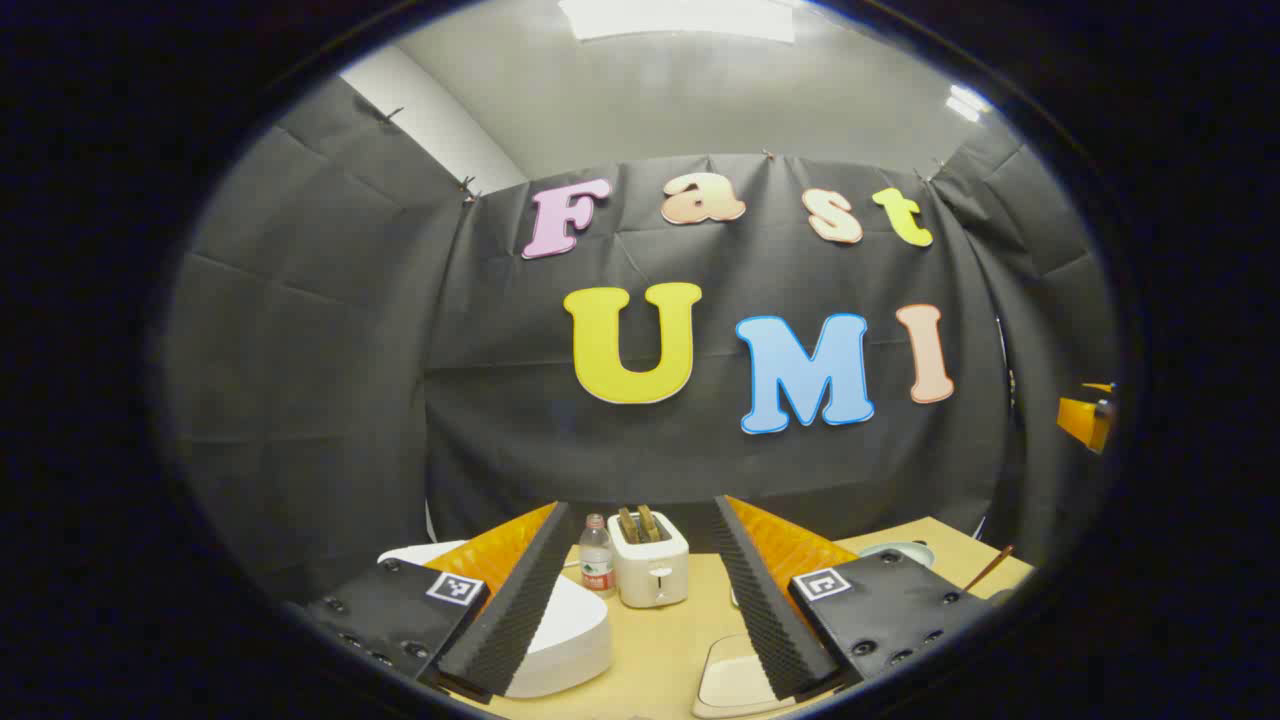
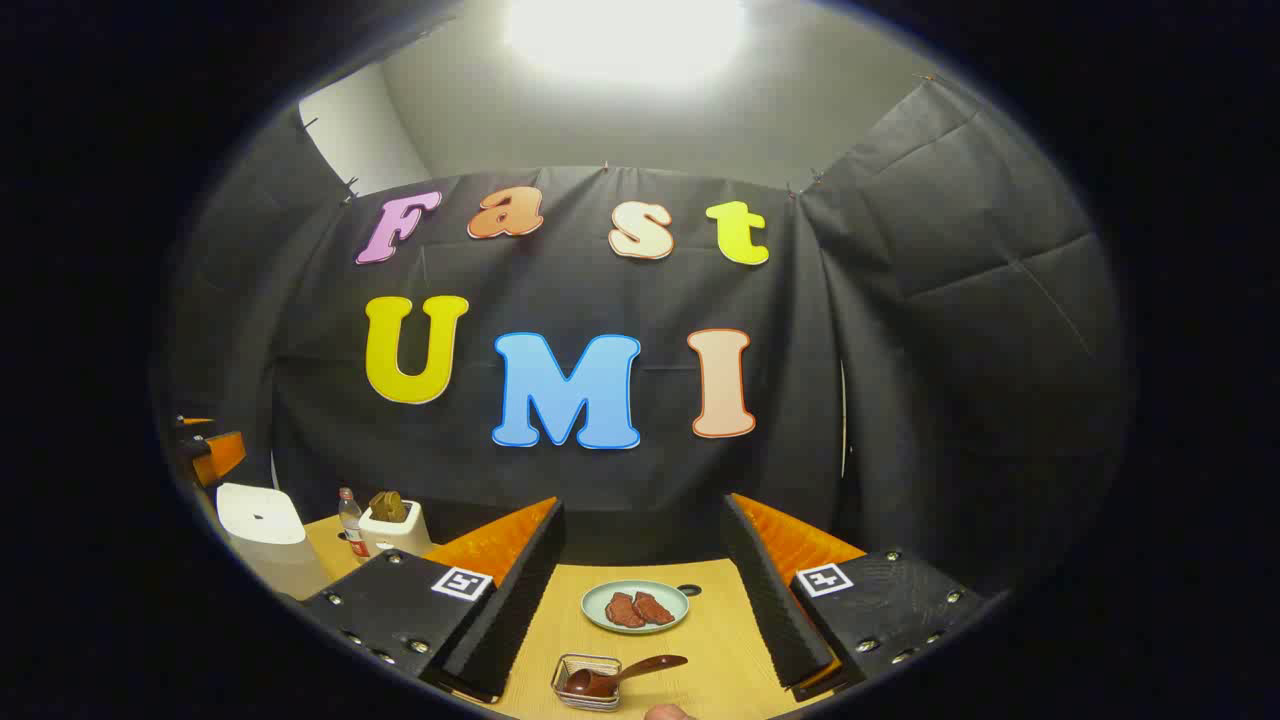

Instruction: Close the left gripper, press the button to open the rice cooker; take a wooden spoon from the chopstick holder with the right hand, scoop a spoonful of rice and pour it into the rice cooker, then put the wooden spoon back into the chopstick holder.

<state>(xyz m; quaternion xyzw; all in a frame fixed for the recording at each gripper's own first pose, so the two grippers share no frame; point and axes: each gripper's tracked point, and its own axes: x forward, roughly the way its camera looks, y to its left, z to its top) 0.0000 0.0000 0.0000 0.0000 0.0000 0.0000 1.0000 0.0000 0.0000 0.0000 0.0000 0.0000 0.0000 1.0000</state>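
In the left gripper view the white rice cooker (image 1: 572,632) sits low at the left, partly under the left finger, its lid down. My left gripper (image 1: 640,505) is open above the table with nothing between its fingers. A brown spoon handle (image 1: 988,568) pokes up at the far right. In the right gripper view a dark wooden spoon (image 2: 628,671) rests with its bowl in a small metal holder (image 2: 588,688) just ahead of my open right gripper (image 2: 642,502). The rice cooker (image 2: 262,530) stands far left there.
A white toaster (image 1: 648,568) with bread and a water bottle (image 1: 596,565) stand at the back of the wooden table (image 1: 650,650). A pale rounded item (image 1: 735,682) lies near the front edge. A green plate (image 2: 680,610) carries two meat slices. The other gripper's orange body (image 2: 215,455) shows left.
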